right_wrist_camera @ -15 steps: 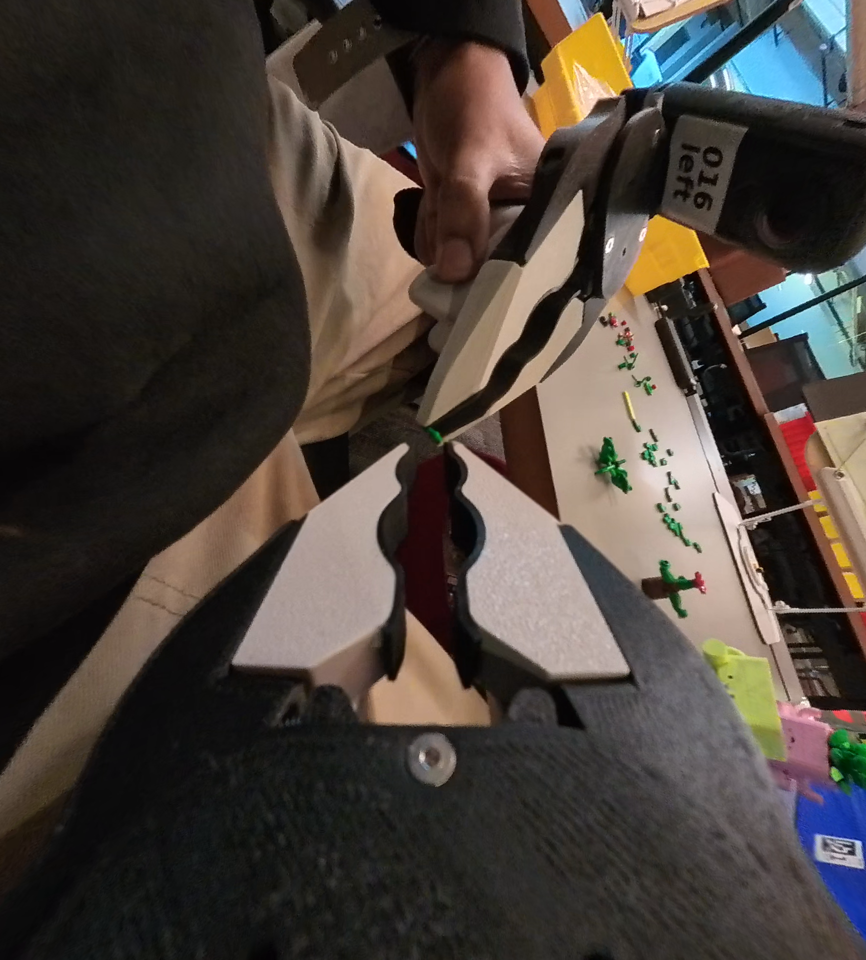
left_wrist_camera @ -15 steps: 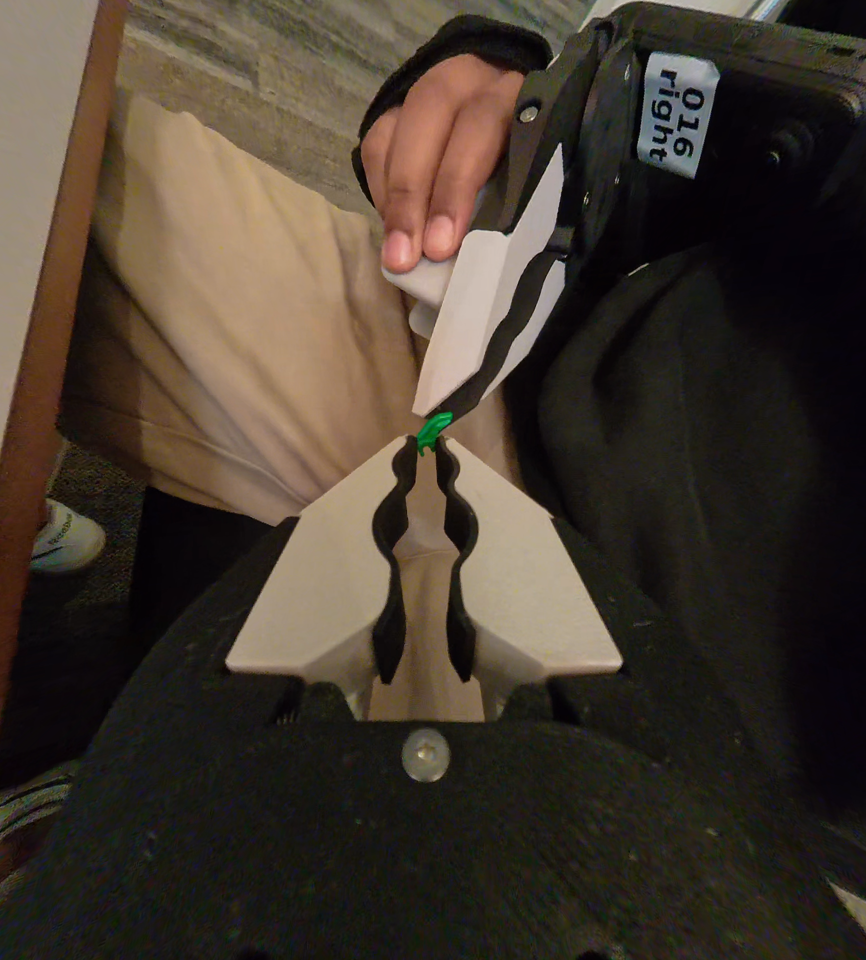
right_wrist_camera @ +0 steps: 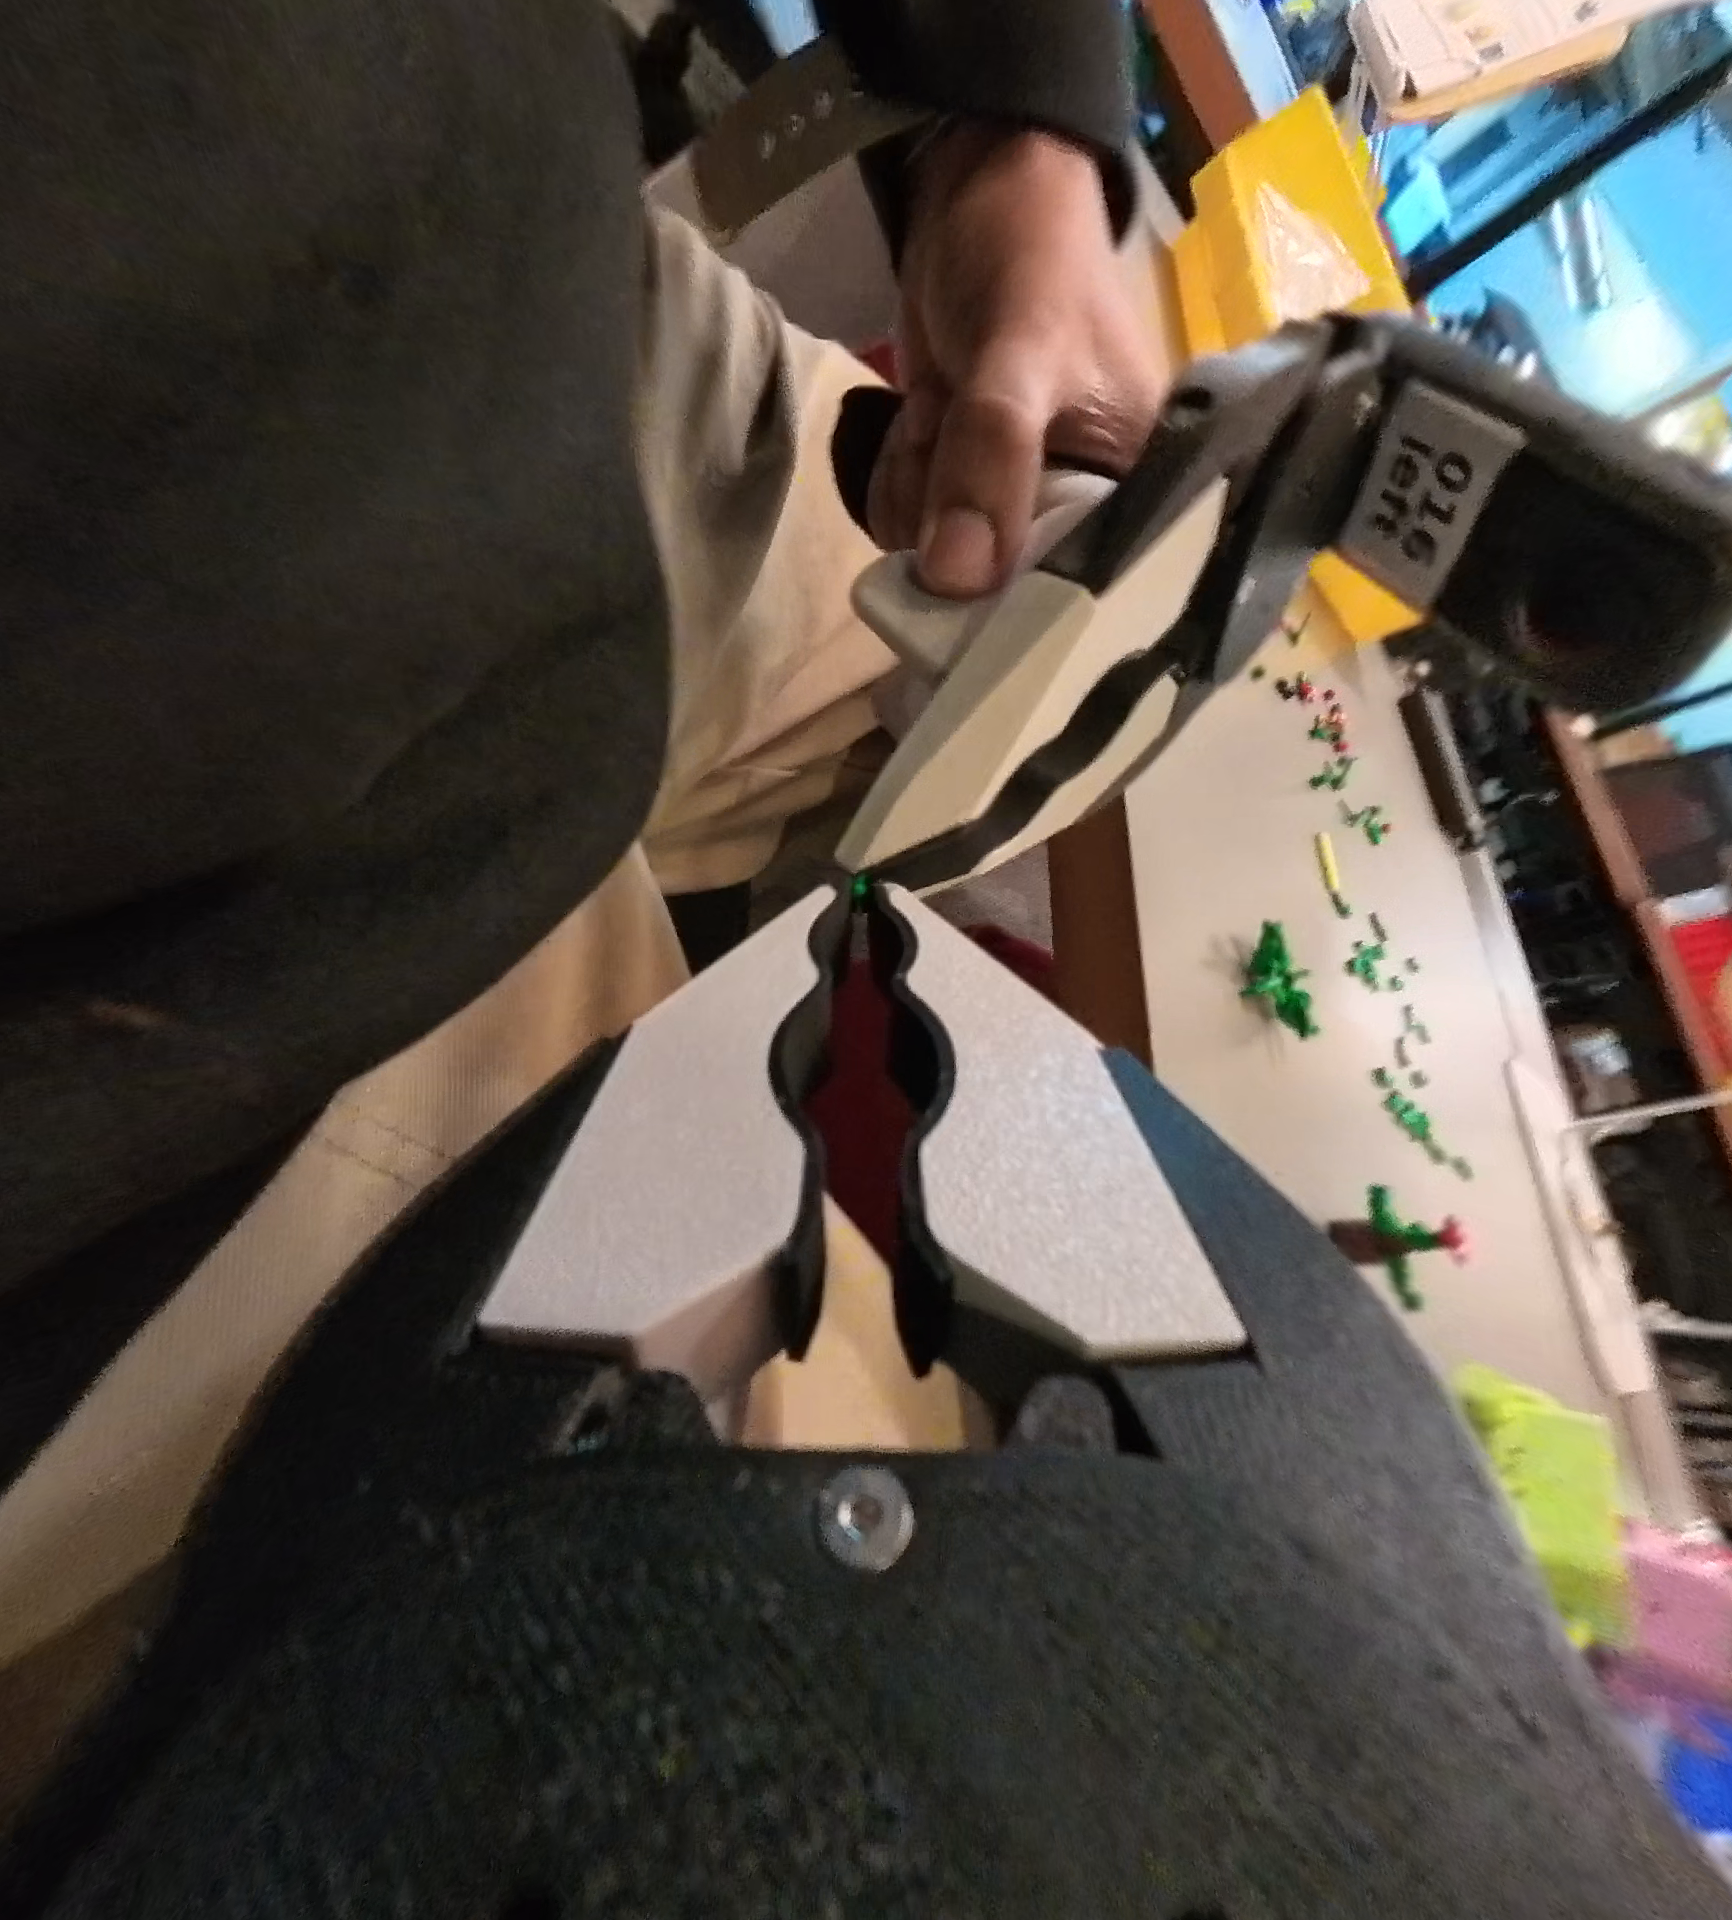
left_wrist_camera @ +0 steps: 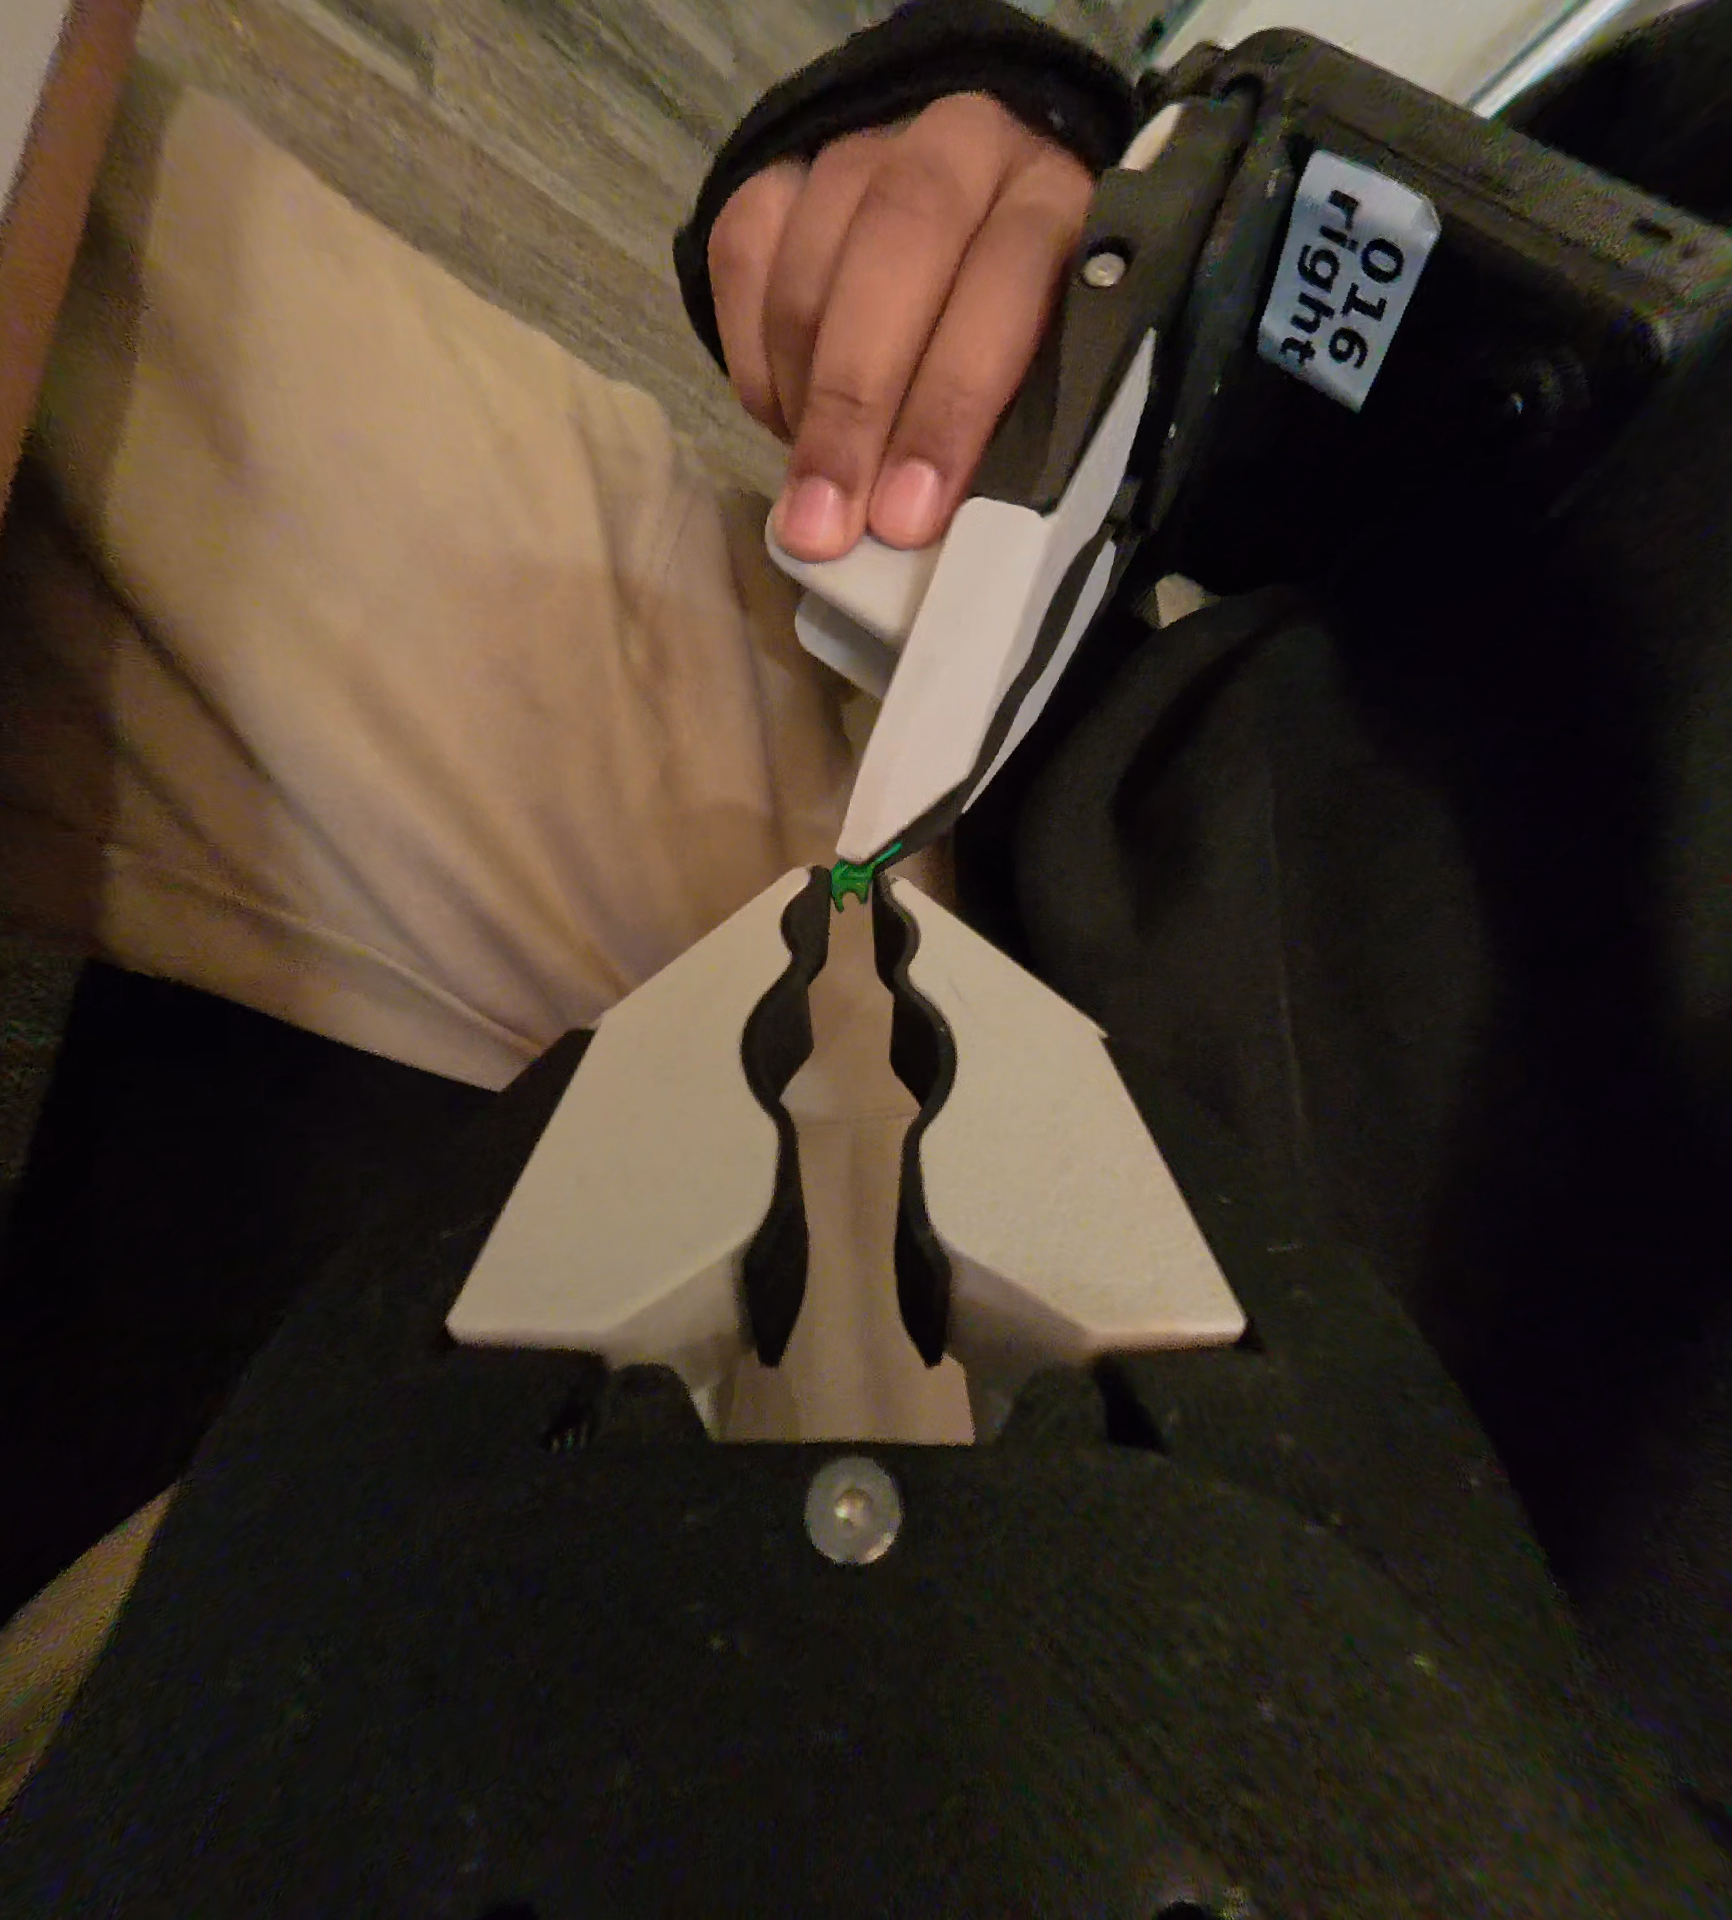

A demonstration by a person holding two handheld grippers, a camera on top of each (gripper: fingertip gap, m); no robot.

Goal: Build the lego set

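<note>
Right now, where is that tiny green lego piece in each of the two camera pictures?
Left wrist view: the green piece sits just above centre, pinched at the tips of the left gripper, with the right gripper meeting it from the upper right.
Right wrist view: the same piece is a blurred green speck just above centre, where both grippers' tips meet.
Shared landmark: the person's beige trousers.
</note>
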